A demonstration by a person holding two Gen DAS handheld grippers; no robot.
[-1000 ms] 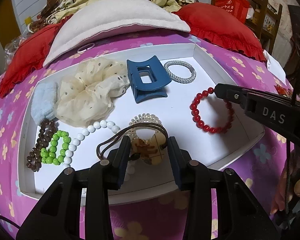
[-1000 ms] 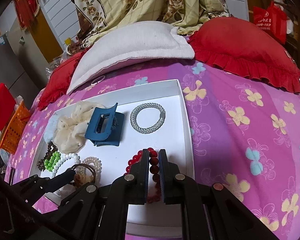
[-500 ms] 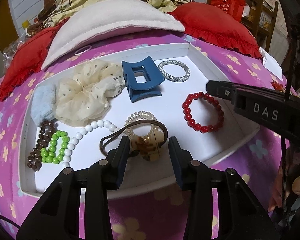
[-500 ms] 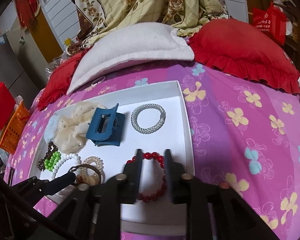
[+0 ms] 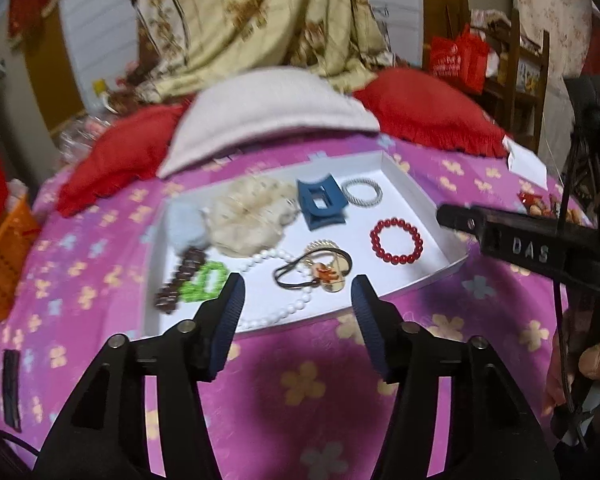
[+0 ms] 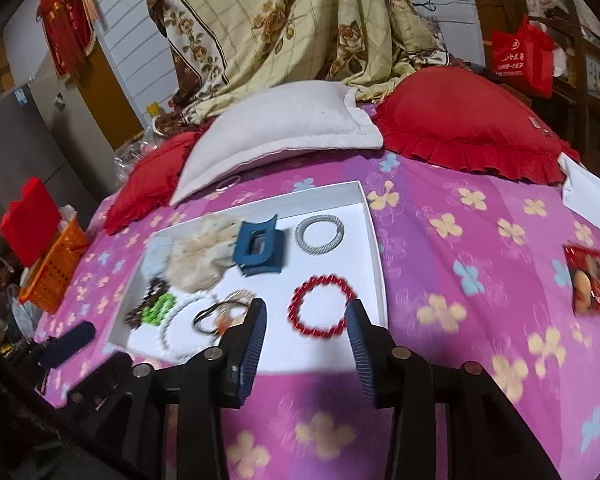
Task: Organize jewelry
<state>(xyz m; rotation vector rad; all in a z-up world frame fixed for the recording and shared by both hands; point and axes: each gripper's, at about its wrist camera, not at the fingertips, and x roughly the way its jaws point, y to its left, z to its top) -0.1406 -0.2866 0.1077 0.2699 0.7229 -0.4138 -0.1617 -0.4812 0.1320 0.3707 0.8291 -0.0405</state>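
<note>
white tray [image 5: 416,196] lies on the purple flowered bedcover [image 5: 300,392] in the left wrist view; the left gripper [image 5: 298,294] is empty, its jaws opening above the near rim. in the right wrist view the red bead bracelet [image 6: 321,307] lies in the tray's right near part, beyond the empty right gripper [image 6: 306,314], jaws opening too.

My black grippers w/ blue ribbed pads [image 5: 232,304]. White shallow cardboard tray [image 6: 374,240] on magenta bedsheet [image 6: 460,280] w/ yellow, blue flowers. Red glass-bead bracelet [image 6: 320,306], navy plastic claw clip [image 6: 258,249], cream dotted fabric scrunchie [image 5: 248,216], lime-green bead bracelet [image 5: 204,280].
</note>
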